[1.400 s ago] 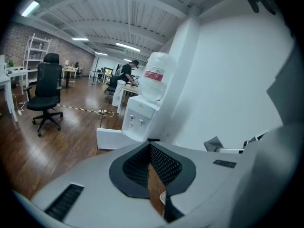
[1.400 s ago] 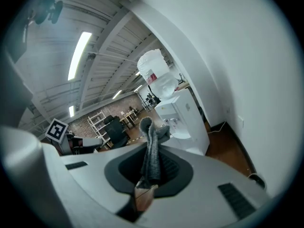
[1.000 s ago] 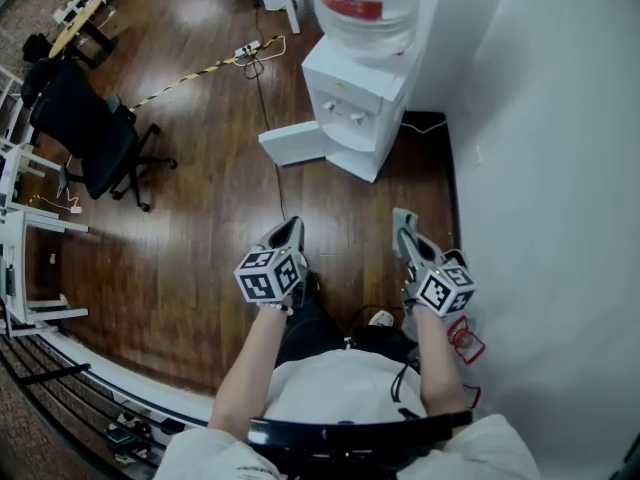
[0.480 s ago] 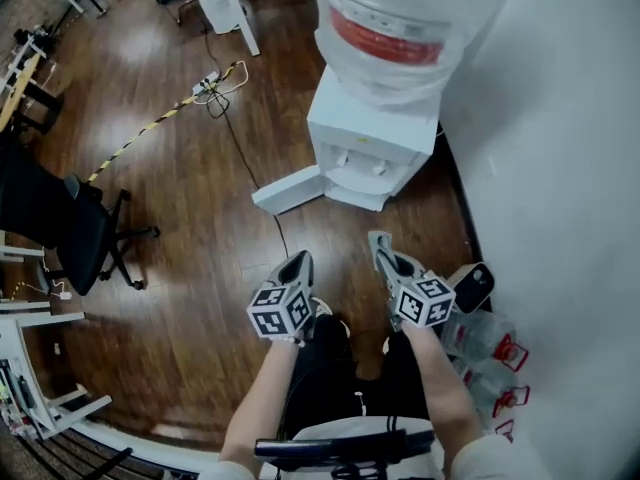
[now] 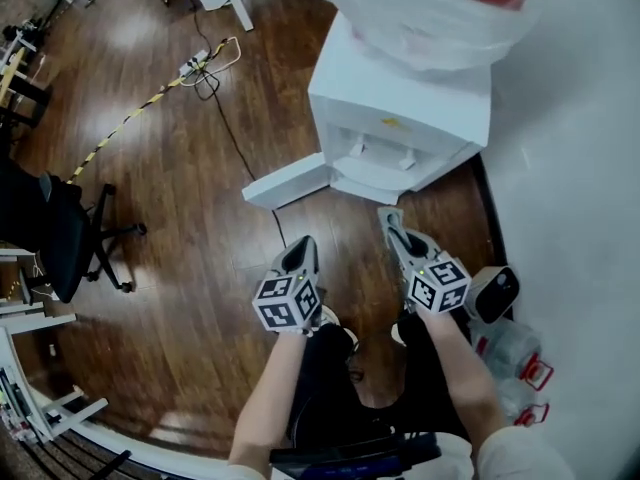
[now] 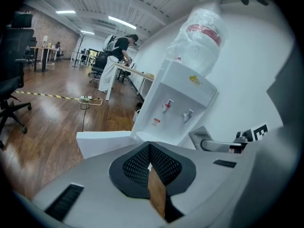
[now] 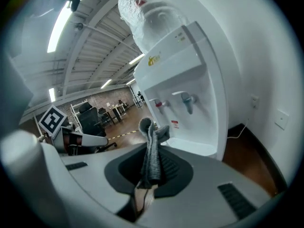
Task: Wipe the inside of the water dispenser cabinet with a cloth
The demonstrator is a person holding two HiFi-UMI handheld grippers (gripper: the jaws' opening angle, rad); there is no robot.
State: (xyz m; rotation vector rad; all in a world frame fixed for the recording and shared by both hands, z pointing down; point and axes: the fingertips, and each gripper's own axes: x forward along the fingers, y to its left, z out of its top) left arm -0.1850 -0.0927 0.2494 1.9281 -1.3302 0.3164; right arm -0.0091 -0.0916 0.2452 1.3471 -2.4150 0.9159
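Observation:
The white water dispenser [image 5: 400, 118] stands against the wall ahead, a plastic-wrapped bottle [image 5: 430, 8] on top. Its lower cabinet door [image 5: 285, 181] hangs open to the left. My right gripper [image 5: 392, 222] is just short of the dispenser's base and is shut on a grey cloth [image 7: 151, 137], which sticks up from between the jaws of the right gripper [image 7: 153, 167]. My left gripper [image 5: 300, 252] is beside it, nearer the open door [image 6: 102, 144]. In the left gripper view the left gripper [image 6: 149, 151] has its jaws pressed together with nothing in them. The cabinet's inside is hidden.
A white wall [image 5: 580, 168] runs along the right, with clear water bottles [image 5: 515, 353] and a small dark-faced device [image 5: 494, 293] at its foot. A cable and power strip [image 5: 205, 66], striped floor tape [image 5: 125, 120] and an office chair [image 5: 50, 230] lie left. A person [image 6: 118, 49] bends over a desk far back.
The view has closed in on the dispenser, which now fills the top of the frame. Both grippers have moved forward toward its base. The right gripper still grips the cloth.

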